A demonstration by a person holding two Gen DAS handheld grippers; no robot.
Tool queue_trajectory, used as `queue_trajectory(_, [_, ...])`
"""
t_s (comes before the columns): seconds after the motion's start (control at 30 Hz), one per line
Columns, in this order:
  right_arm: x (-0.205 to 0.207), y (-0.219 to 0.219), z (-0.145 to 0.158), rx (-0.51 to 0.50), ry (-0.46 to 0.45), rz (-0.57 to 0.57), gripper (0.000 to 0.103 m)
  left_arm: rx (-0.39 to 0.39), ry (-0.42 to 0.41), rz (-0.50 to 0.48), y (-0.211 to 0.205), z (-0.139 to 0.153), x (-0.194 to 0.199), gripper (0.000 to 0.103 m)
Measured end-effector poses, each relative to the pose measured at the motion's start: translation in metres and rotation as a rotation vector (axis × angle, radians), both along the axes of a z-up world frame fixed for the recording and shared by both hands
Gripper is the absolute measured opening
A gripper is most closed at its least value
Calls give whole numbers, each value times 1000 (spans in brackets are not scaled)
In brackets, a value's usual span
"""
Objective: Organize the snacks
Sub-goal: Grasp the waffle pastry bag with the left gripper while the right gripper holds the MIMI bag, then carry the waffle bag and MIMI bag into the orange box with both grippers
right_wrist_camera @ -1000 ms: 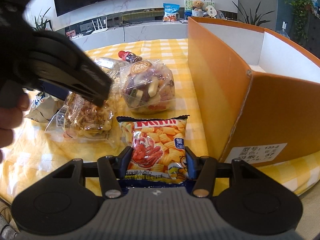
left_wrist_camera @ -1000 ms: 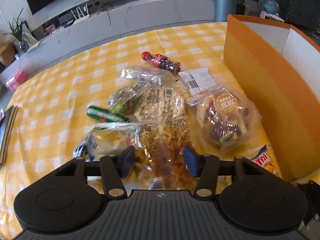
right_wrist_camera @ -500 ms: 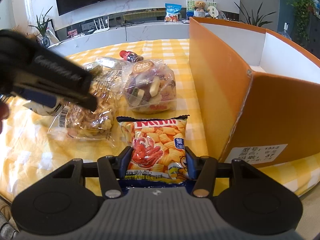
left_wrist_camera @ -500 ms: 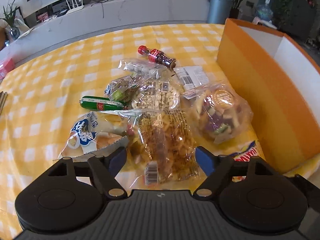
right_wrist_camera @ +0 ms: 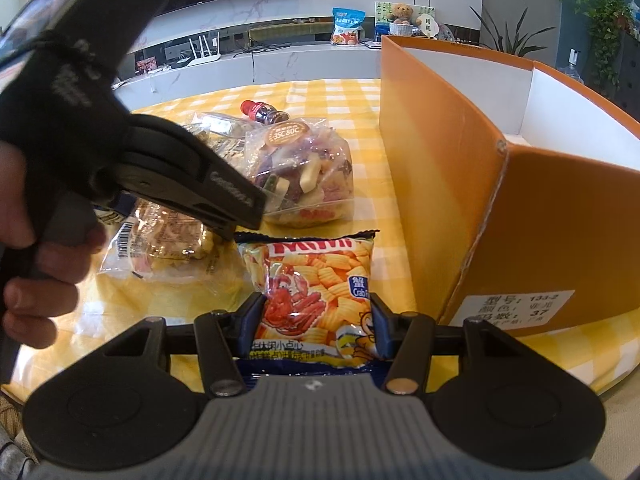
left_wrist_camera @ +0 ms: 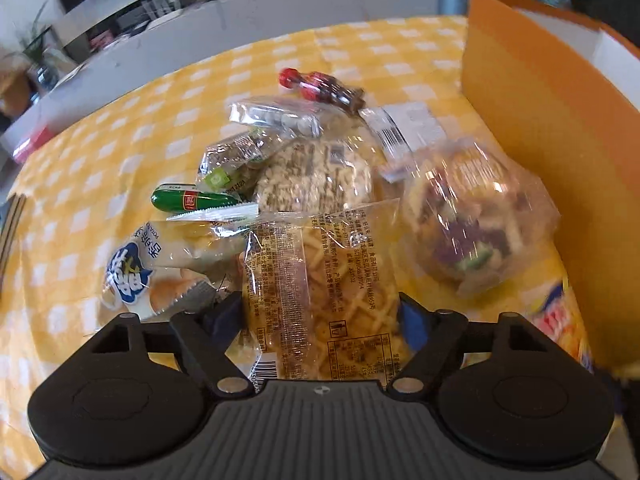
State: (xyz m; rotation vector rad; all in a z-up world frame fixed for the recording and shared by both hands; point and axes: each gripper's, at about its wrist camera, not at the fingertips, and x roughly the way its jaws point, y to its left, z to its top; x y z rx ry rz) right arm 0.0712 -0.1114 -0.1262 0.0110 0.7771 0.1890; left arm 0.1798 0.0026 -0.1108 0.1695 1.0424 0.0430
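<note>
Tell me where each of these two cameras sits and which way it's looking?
Left wrist: rides the left gripper, looking down at the clear noodle bag between its wide-open fingers.
Right wrist: rides the right gripper, which pinches the crab snack bag; a hand shows.
Shared: the noodle bag, orange box.
</note>
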Motion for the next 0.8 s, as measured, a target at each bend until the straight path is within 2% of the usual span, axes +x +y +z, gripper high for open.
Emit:
queue_trajectory(0.1, [0,0,0,1,1,0,53,-2,1,-5,8,8,-12,89])
queue_trajectory(0.27, [-1,-1,0,2,0,0,53,-89,-28,-10,25,30,-37,89])
queue_trajectory(0.37, [-2,-1,1,6,-1,-9,53,-110,-54,-30,28,42,-50,89])
queue_trajectory(0.63, [-4,-9,2,54,11,-44,52,-203,-76,-34,40,67,-64,89])
queue_trajectory(0.8, [-11,-2,9,91,-11,20,52,-255,-100,-14,49,82,-71,89])
